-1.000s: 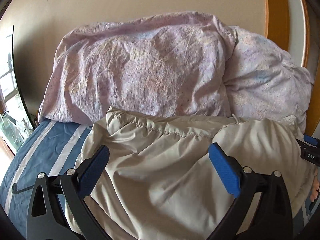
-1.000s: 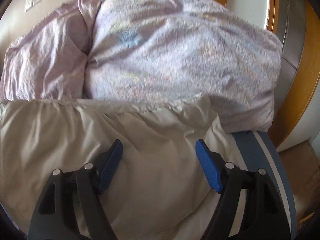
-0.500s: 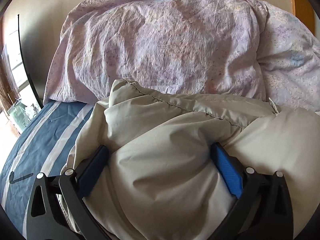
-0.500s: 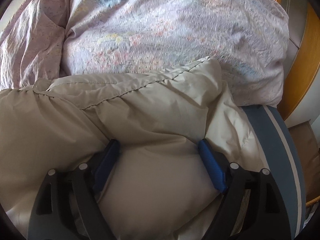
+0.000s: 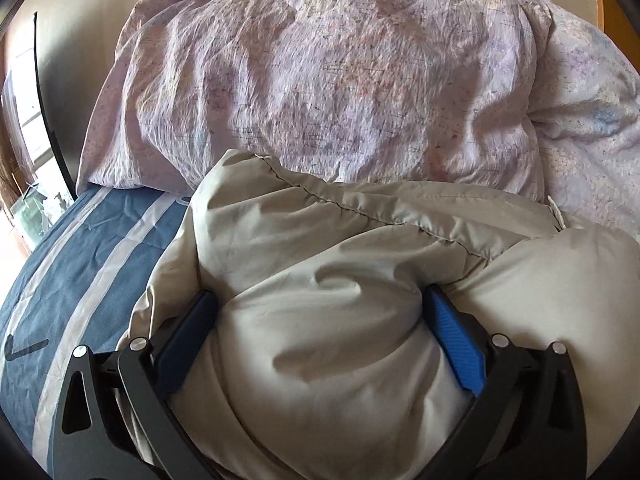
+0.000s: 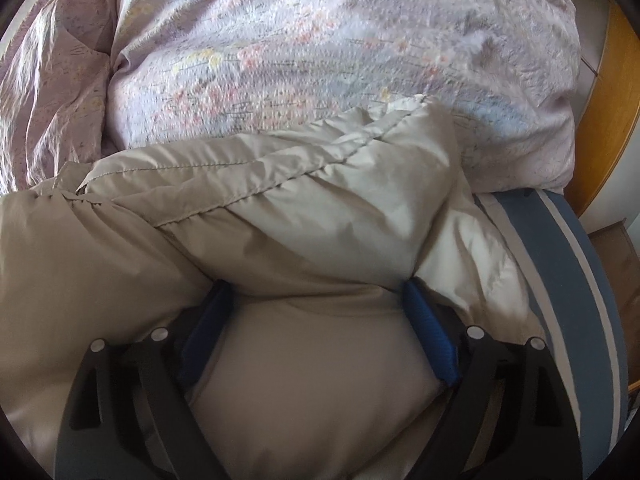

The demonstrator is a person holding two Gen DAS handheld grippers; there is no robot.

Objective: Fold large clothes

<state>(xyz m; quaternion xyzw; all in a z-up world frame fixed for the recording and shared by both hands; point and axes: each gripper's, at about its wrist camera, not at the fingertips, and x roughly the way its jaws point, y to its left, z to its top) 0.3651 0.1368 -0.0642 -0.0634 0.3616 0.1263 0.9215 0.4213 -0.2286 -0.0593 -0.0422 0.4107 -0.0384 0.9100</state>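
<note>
Both claws sit lower and closer to the beige padded garment than a second ago, when they hung above it with air between their fingers; the wall sockets seen then in the left wrist view are out of frame, and the pillows fill the top of both views. The right claw (image 6: 316, 300) has just been opening its jaws, and a puffy fold of the garment sits between them.

The left claw (image 5: 320, 312) stands wide, its blue pads sunk into the beige padded garment (image 5: 340, 340) on either side of a bulging fold. Whether the pads actually squeeze that fold or only rest against it, I cannot tell. The right claw is likewise spread wide, with its blue pads against the flanks of a rounded bulge of the same cloth (image 6: 300, 360).

The garment lies heaped on the bed, across a blue sheet with pale stripes (image 5: 80, 260), which shows at the left of the left wrist view and at the right edge of the right wrist view (image 6: 572, 280). A stitched, gathered seam (image 5: 360, 208) runs across the garment's upper fold. Its far edge touches two lilac floral pillows (image 5: 320, 80) propped at the head of the bed, side by side (image 6: 320, 40). An orange wooden frame (image 6: 600, 120) stands just beyond the pillows on the right.
</note>
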